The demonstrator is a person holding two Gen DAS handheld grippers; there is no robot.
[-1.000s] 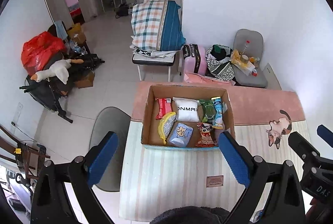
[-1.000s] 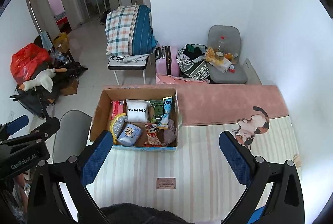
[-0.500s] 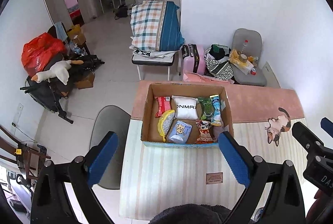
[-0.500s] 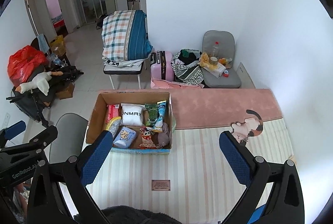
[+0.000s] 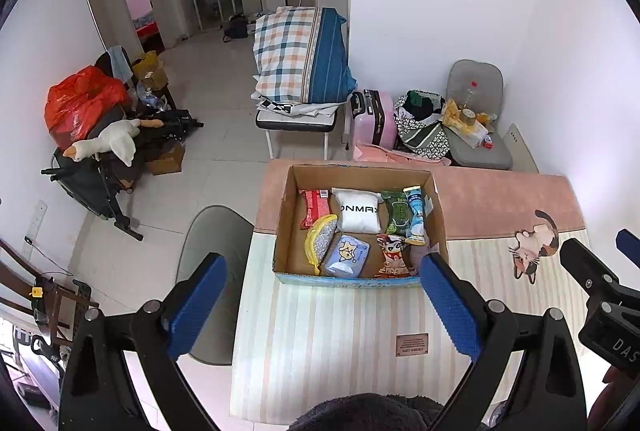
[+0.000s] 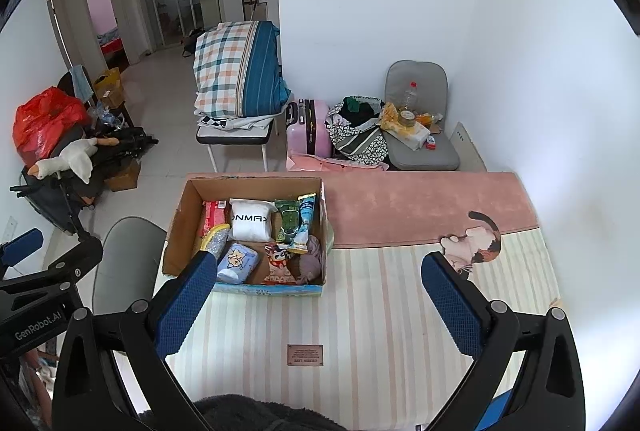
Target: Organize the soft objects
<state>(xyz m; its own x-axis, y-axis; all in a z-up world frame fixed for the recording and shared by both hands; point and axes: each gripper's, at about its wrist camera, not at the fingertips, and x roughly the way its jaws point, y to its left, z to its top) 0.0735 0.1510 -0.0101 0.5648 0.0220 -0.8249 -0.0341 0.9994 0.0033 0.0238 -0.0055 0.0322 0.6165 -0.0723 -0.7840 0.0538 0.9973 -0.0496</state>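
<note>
An open cardboard box (image 5: pixel 287 215) (image 6: pixel 176 231) stands on a striped mat on the table. It holds several soft packs: a white pouch (image 5: pixel 359 211) (image 6: pixel 251 221), a red pack (image 5: pixel 315 207), a yellow-edged pouch (image 5: pixel 320 241), a blue tissue pack (image 5: pixel 347 255) (image 6: pixel 237 263), a cartoon snack bag (image 5: pixel 394 255), green and blue packs (image 5: pixel 404 215) and a mauve cloth (image 6: pixel 310 257). My left gripper (image 5: pixel 324 307) is open and empty, above the table in front of the box. My right gripper (image 6: pixel 320 307) is open and empty, right of the box.
The mat (image 6: pixel 380 315) has a pink far band (image 6: pixel 420 203) and a cat picture (image 6: pixel 478 243). A grey chair (image 5: pixel 212 231) stands left of the table. Beyond are a bench with folded bedding (image 5: pixel 304 59), a pink suitcase (image 5: pixel 374 119) and a cluttered chair (image 5: pixel 476 127).
Both grippers have drawn back and risen slightly; the box sits a little farther off in both views. Both stay open and empty.
</note>
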